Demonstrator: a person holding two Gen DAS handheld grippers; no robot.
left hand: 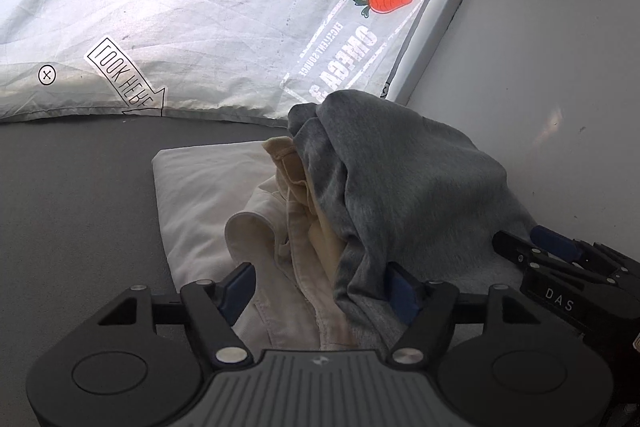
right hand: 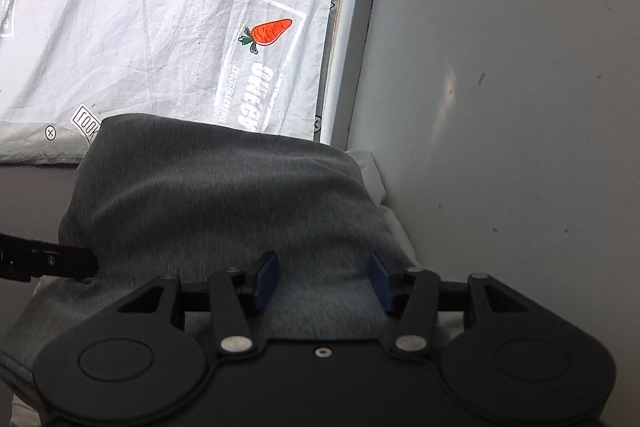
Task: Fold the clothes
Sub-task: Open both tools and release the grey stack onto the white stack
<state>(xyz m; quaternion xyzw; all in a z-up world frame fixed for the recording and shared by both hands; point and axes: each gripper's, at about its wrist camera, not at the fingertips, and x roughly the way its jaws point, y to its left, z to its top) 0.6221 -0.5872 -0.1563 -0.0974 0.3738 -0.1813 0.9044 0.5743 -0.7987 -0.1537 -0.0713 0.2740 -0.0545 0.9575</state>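
Both tongs, left tongs (left hand: 320,291) and right tongs (right hand: 324,277), gaping over grey garment (left hand: 408,195) beside wall (left hand: 540,67), possibly snagging cream clothes (left hand: 288,227) underneath.

A home bedroom: printed carrot sheet (left hand: 200,7), pillow (left hand: 192,187), plain white wall (right hand: 520,107).

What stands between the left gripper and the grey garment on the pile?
Nothing visible: the open left gripper is already at the grey garment, whose lower edge falls between its fingers beside the cream clothes.
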